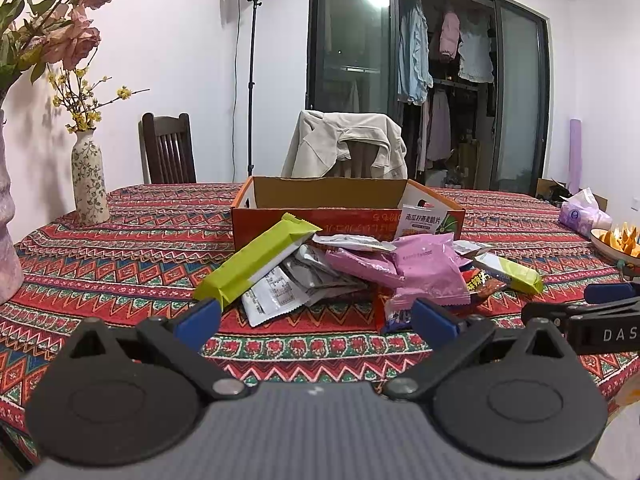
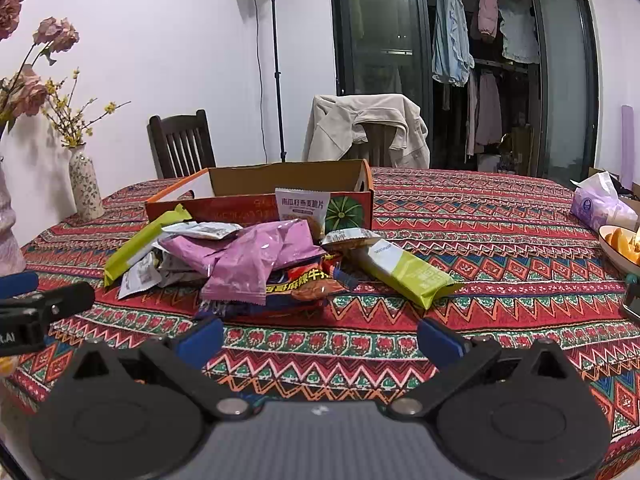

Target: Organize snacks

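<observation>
Both the left gripper and right gripper gape wide, holding nothing. Ahead of them crinkly foil snack packets lie heaped on the woven zigzag tablecloth. A long green bar slants toward the open cardboard box behind.

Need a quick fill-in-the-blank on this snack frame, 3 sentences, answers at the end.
1. Both the left gripper and the right gripper have their jaws ____.
2. The snack pile lies in front of a cardboard ____.
3. The two long wrapped bars at either end of the pile are mostly ____ in colour.

Answers: open; box; green
</observation>
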`<control>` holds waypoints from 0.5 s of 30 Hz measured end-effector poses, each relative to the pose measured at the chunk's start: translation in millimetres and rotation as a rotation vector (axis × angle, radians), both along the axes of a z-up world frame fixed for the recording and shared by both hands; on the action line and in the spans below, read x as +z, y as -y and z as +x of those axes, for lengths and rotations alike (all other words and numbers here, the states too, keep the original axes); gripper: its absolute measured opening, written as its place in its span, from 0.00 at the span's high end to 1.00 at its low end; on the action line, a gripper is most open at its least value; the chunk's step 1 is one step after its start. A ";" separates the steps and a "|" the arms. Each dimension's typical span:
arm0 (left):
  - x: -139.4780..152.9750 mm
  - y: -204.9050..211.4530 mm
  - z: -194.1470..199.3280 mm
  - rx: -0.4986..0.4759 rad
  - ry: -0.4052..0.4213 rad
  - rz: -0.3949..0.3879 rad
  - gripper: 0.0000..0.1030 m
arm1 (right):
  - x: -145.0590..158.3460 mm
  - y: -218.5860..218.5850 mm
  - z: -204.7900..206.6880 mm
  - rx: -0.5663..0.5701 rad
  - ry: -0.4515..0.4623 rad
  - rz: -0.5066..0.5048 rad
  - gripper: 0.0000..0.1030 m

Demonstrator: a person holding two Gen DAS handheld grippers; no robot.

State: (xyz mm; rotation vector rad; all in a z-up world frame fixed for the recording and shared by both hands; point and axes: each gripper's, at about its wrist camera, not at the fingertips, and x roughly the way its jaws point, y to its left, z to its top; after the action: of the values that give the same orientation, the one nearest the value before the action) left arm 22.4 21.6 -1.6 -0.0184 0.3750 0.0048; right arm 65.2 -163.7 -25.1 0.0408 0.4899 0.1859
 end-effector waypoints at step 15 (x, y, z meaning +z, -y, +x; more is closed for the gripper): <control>0.6 1.1 -1.7 0.003 0.009 0.010 0.00 | 0.8 -0.4 -0.1 0.002 0.000 -0.001 0.00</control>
State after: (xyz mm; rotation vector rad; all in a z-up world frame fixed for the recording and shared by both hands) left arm 20.7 20.5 -1.0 -0.0091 0.3659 0.0093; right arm 65.1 -163.3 -24.3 0.0390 0.4902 0.1879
